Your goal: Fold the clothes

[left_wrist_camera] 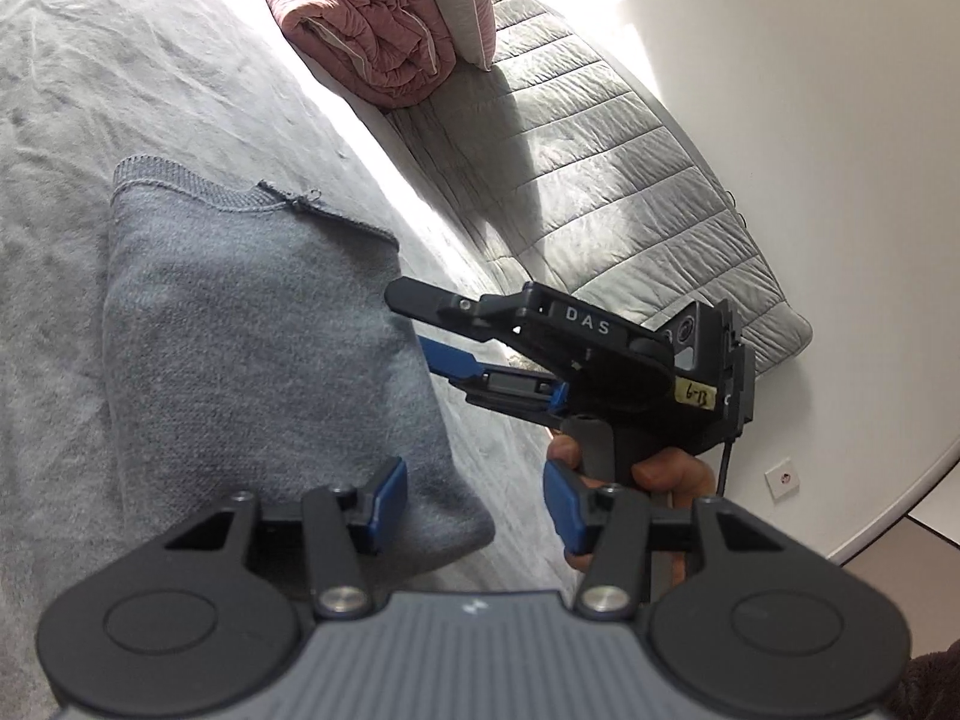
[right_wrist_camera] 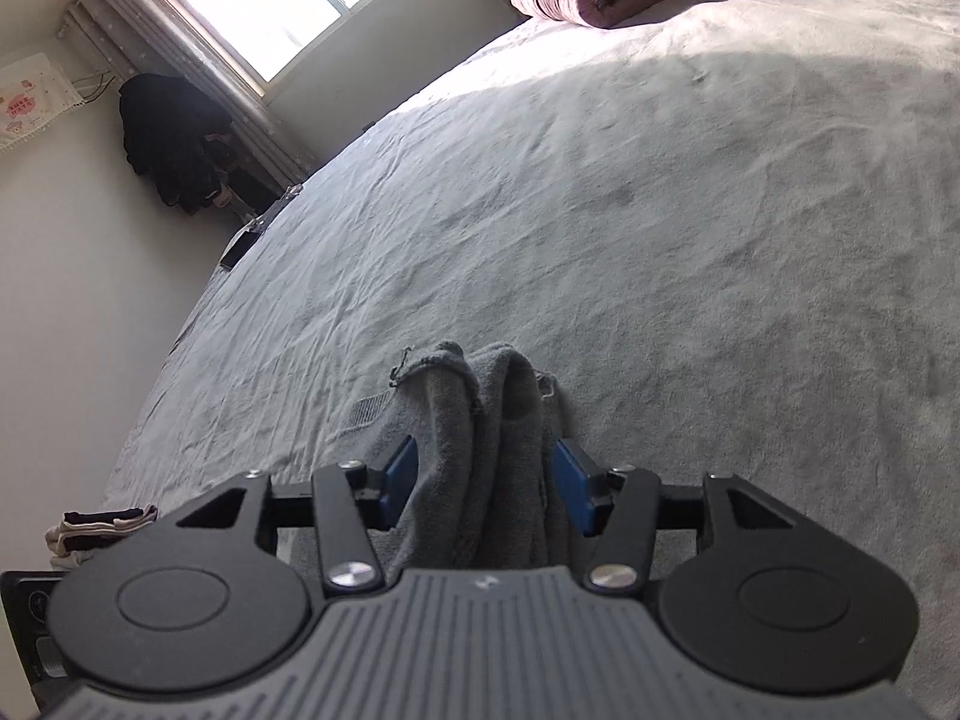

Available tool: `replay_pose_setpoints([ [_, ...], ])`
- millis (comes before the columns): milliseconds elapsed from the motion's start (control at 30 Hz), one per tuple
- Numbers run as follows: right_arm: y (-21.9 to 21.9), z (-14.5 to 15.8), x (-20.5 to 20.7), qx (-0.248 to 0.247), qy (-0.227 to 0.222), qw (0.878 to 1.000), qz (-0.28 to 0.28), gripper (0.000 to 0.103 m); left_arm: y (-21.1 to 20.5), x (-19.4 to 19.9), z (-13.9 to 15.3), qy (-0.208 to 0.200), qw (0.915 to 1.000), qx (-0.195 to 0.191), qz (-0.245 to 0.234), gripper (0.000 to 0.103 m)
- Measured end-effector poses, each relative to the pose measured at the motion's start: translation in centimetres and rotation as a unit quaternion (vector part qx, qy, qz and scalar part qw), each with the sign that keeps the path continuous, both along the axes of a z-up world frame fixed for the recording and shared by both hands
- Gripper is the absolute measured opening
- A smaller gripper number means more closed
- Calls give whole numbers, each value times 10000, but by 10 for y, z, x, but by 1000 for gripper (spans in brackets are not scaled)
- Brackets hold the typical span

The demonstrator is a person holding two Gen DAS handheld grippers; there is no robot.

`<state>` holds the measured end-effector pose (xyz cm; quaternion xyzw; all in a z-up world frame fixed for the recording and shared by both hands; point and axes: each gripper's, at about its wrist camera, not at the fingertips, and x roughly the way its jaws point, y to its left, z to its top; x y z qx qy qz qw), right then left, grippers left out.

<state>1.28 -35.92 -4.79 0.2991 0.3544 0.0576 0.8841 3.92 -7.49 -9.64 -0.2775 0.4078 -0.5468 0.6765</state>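
Note:
A grey knit sweater (left_wrist_camera: 258,330) lies folded into a long rectangle on the grey bed sheet (left_wrist_camera: 120,90). My left gripper (left_wrist_camera: 474,504) hangs open above the sweater's near right corner, with nothing between its blue pads. My right gripper (left_wrist_camera: 429,324), held by a hand (left_wrist_camera: 660,474), reaches in from the right at the sweater's right edge. In the right wrist view, a thick bunched fold of the sweater (right_wrist_camera: 486,450) stands between the pads of the right gripper (right_wrist_camera: 486,480). These pads are spread wide, about as far apart as the left ones.
A rolled pink quilt (left_wrist_camera: 360,18) and a white pillow (left_wrist_camera: 462,6) lie at the head of the bed. A grey quilted pad (left_wrist_camera: 600,180) leans along the white wall. Dark clothes (right_wrist_camera: 174,144) hang by the window, and a small stack of folded items (right_wrist_camera: 102,531) sits at the bed's edge.

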Motion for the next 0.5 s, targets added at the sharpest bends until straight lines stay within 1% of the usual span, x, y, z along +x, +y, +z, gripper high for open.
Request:
replay_pose_setpoints([
  [33, 3, -3, 2, 4, 72, 10000, 32, 55, 0, 1, 0, 1, 10000, 4, 7, 51],
  [67, 7, -5, 3, -28, 111, 9999, 52, 49, 1, 1, 1, -1, 10000, 11, 14, 51],
  [100, 10, -6, 5, -76, 82, 9999, 68, 38, 3, 1, 2, -3, 10000, -18, 39, 51],
  [133, 14, -6, 5, -141, 8, 9999, 85, 19, 5, 2, 3, -4, 10000, -57, 70, 51],
  [200, 21, 0, 5, -285, -214, 9993, 95, 19, 11, 3, 6, -5, 9998, -135, 131, 51],
  [267, 26, 8, 4, -291, -547, 9979, 195, 17, 16, 5, 9, -7, 9996, -213, 192, 51],
  [433, 15, 16, 7, 327, -1097, 9927, 377, 16, 26, 8, 3, 29, 9989, -249, 405, 51],
  [500, 6, 11, 12, 608, -1089, 9917, 312, 16, 29, 10, 0, 45, 9984, -261, 492, 51],
])
